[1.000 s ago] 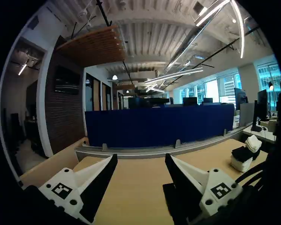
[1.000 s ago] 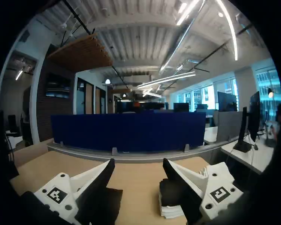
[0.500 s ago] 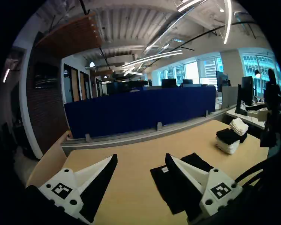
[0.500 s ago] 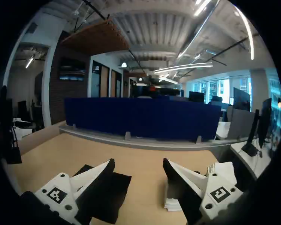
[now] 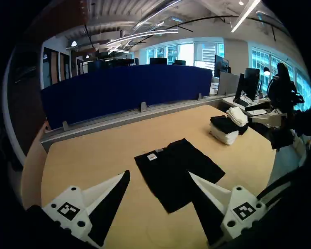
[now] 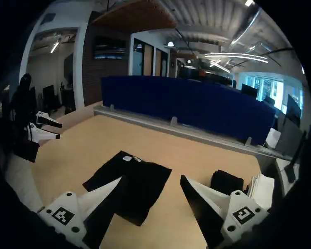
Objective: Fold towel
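Both views tip down onto the black towel.
Within the last second they swung from the ceiling to the desk, where it lies flat and unfolded in front of the left tongs and right tongs, both spread wide and empty. Folding likely starts with a corner grasp.

blue divider backs the wooden table; monitor beyond.
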